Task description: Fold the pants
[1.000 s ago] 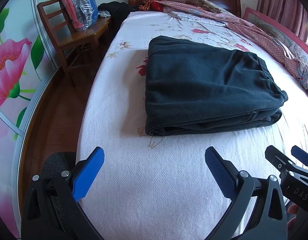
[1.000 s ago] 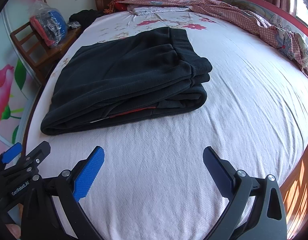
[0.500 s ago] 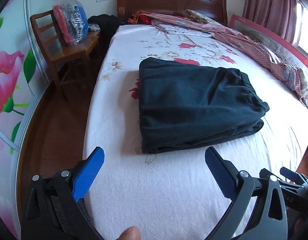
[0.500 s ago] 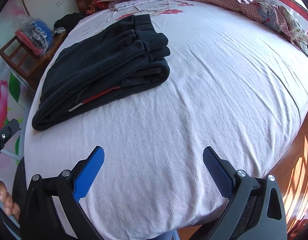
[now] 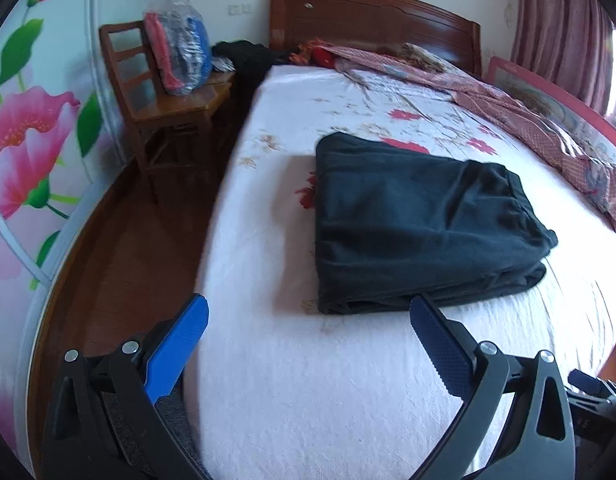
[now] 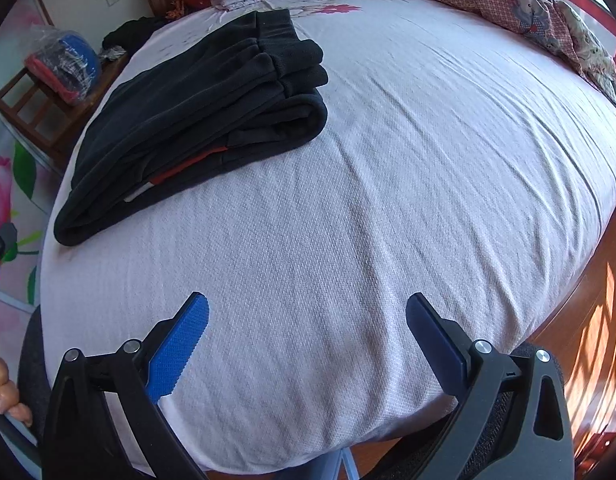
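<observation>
Dark folded pants (image 5: 420,220) lie in a thick stack on the white bed sheet (image 5: 308,380). In the right wrist view the pants (image 6: 196,108) sit at the upper left, with a red and white stripe showing between the layers. My left gripper (image 5: 308,312) is open and empty, held over the bed's near edge, short of the pants. My right gripper (image 6: 306,308) is open and empty above bare sheet (image 6: 388,200), well back from the pants.
A wooden chair (image 5: 160,108) with a plastic bag of clothes (image 5: 180,56) stands left of the bed on a wooden floor (image 5: 124,264). A patterned quilt (image 5: 528,120) lies along the far right side. The headboard (image 5: 368,20) is at the back.
Both grippers have drawn back from the pants towards the foot of the bed and risen. The pants look smaller and have not moved. Both jaws stay open.
</observation>
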A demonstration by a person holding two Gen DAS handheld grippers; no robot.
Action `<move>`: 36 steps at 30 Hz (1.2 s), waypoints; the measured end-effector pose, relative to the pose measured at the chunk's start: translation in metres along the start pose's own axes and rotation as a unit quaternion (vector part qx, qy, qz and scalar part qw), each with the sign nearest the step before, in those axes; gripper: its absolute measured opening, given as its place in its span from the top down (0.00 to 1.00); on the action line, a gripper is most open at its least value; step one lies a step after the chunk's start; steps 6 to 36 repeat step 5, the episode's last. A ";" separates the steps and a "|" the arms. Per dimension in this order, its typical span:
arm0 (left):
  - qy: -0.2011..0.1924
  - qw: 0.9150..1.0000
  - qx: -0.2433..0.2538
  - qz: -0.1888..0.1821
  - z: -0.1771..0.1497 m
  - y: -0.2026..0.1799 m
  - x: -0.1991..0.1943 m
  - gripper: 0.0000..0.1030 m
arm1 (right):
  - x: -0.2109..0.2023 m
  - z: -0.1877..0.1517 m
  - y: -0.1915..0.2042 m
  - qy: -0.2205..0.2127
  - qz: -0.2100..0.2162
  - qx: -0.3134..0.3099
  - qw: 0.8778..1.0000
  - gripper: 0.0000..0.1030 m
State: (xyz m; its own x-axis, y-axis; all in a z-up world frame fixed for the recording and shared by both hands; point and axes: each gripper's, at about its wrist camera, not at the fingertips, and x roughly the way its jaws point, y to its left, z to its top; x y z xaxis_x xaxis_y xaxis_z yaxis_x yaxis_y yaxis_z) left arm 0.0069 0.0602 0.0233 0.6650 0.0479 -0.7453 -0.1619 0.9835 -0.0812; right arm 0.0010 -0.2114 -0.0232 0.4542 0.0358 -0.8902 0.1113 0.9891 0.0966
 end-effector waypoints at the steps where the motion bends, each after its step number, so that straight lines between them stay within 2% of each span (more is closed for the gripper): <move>1: 0.022 0.999 0.000 -0.031 -0.001 0.000 0.006 0.02 | 0.000 0.001 -0.002 -0.001 -0.001 0.005 1.000 0.05; 2: 0.041 0.998 -0.007 -0.054 -0.003 0.000 0.012 0.02 | 0.001 0.002 -0.004 -0.002 -0.002 0.010 1.000 0.05; 4: 0.057 0.995 -0.035 -0.071 -0.011 0.000 0.020 0.02 | 0.002 0.003 -0.007 -0.002 -0.005 0.017 1.000 0.05; 5: 0.065 0.995 -0.042 -0.059 -0.015 -0.002 0.023 0.02 | 0.003 0.003 -0.008 -0.002 -0.008 0.018 1.000 0.05; 36: 0.065 0.995 -0.042 -0.059 -0.015 -0.002 0.023 0.02 | 0.003 0.003 -0.008 -0.002 -0.008 0.018 1.000 0.05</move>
